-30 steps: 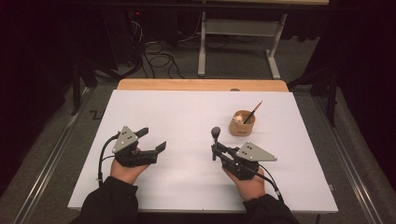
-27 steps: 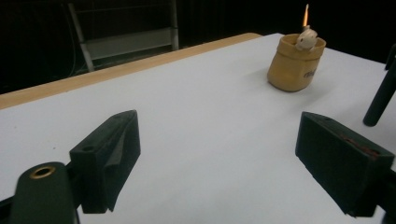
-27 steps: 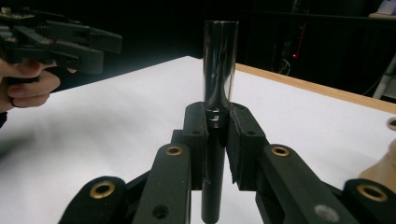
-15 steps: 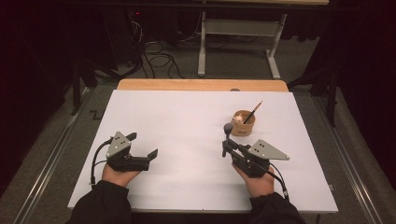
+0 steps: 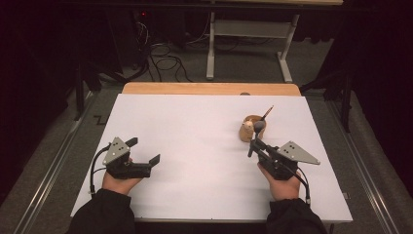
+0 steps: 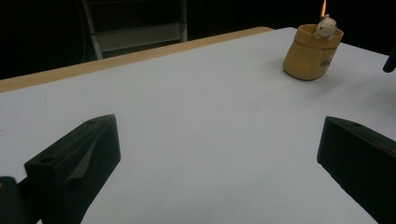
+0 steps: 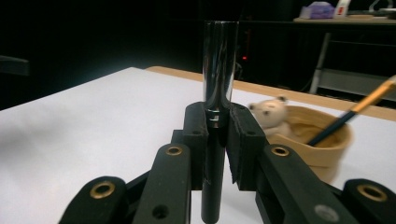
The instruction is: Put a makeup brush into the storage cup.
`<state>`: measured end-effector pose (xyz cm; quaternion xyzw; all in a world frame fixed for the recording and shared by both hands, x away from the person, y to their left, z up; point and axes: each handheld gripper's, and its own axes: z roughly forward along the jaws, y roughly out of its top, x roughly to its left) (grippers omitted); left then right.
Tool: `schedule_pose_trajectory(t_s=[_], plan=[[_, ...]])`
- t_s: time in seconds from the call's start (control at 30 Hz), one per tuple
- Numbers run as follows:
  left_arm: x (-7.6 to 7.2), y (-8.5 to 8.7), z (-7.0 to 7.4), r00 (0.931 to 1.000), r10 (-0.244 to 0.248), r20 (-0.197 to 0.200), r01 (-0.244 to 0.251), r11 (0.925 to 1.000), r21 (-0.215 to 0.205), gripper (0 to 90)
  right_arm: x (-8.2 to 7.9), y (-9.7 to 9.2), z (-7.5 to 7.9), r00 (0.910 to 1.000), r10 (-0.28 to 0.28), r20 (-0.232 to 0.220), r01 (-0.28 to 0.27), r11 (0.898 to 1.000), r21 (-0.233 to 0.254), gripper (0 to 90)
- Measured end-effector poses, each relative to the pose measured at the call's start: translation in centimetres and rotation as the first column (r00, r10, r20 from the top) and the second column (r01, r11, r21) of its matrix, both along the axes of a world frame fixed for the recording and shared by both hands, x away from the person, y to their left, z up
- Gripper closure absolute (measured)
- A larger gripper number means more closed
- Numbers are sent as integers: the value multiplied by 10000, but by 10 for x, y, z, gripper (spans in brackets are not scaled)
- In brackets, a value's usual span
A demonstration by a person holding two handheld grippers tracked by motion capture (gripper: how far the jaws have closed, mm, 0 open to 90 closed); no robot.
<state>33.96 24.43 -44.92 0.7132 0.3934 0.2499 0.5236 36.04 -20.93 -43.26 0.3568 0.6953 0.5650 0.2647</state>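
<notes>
Bright white worktop (image 5: pixel 195 146) under overhead light, dark room all around, soft shadows, glare streaks on the held shiny tool (image 7: pixel 219 70), blurred holder (image 7: pixel 322 140) behind.

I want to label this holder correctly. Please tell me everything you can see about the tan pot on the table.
The tan pot is a small, round, open-topped holder that looks like wood or ceramic, with a dark mark low on its side. It stands upright on the white table, toward the far right. A small white animal figure sits at its rim, and a thin brush leans inside, handle slanting out. No gripper touches it.
</notes>
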Motion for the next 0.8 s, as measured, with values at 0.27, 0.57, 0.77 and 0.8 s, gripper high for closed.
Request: schedule_pose_trajectory(t_s=[0.27,0.57,0.77,0.8], plan=[[-1,-1,2,9999,-133,56,134,9999,-30,1,7,-22,2,9970,-770,41,770,9970,47,805],[0,-3,1,9997,-233,-20,233,9997,65,1,15,-28,5,9946,-1040,-30,1040,9944,158,805],[-1,-4,1,9997,-259,-22,259,9996,77,1,22,-26,12,9943,-1068,-54,1069,9942,131,805],[-1,-4,1,9997,-258,-20,258,9997,53,1,23,-26,14,9942,-1075,-56,1075,9941,139,805]])
